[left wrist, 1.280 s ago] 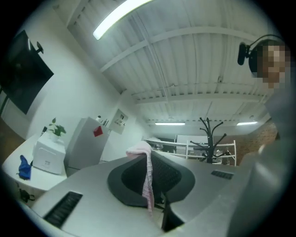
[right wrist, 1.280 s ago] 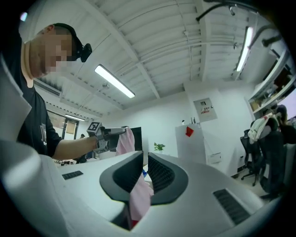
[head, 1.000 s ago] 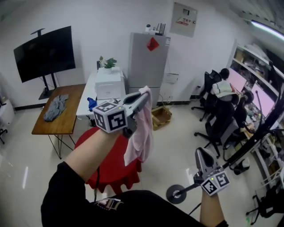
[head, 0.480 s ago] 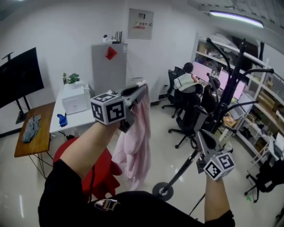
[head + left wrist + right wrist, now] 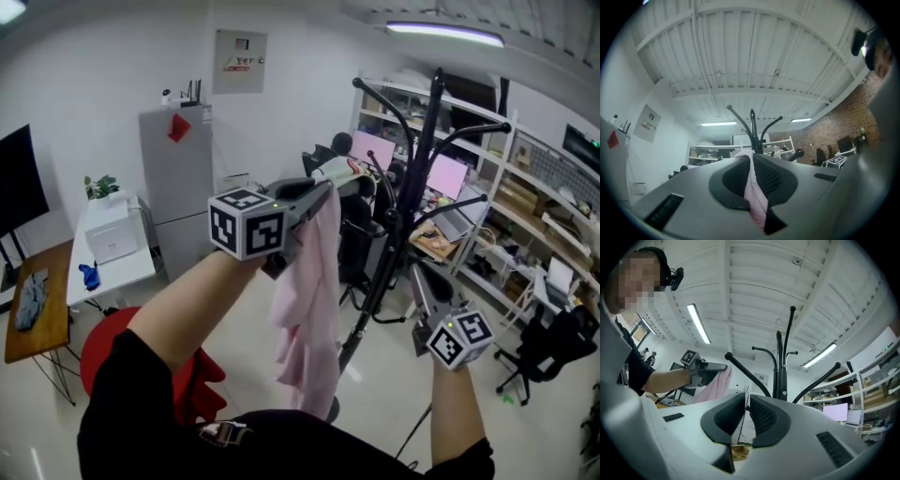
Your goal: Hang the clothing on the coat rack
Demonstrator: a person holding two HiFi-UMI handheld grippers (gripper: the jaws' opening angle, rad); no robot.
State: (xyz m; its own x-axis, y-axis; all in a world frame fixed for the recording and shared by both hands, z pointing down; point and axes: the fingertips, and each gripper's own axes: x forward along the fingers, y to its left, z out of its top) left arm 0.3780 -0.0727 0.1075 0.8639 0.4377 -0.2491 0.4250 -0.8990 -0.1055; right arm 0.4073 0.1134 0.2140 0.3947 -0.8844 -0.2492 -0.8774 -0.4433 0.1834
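A pale pink garment [image 5: 314, 300] hangs down from my left gripper [image 5: 330, 185], which is shut on its top edge; in the left gripper view the pink cloth [image 5: 757, 197] is pinched between the pads. The black coat rack [image 5: 433, 122] with curved arms stands just behind and right of the garment, its top [image 5: 752, 126] rising straight ahead of the left jaws. My right gripper [image 5: 417, 272] is held lower and to the right, near the rack's pole. Its jaws [image 5: 746, 397] stand a narrow slit apart with nothing between them, and the rack [image 5: 780, 362] is ahead of them.
A red-covered round table [image 5: 103, 342] is at lower left, with a wooden table [image 5: 37, 319] and a grey cabinet [image 5: 178, 178] beyond it. Shelving [image 5: 525, 206] and desks with screens line the right wall. A black office chair [image 5: 553, 347] stands at lower right.
Both grippers have risen and swung to the right with the view. The coat rack, formerly at the right edge, now stands directly behind the hanging garment.
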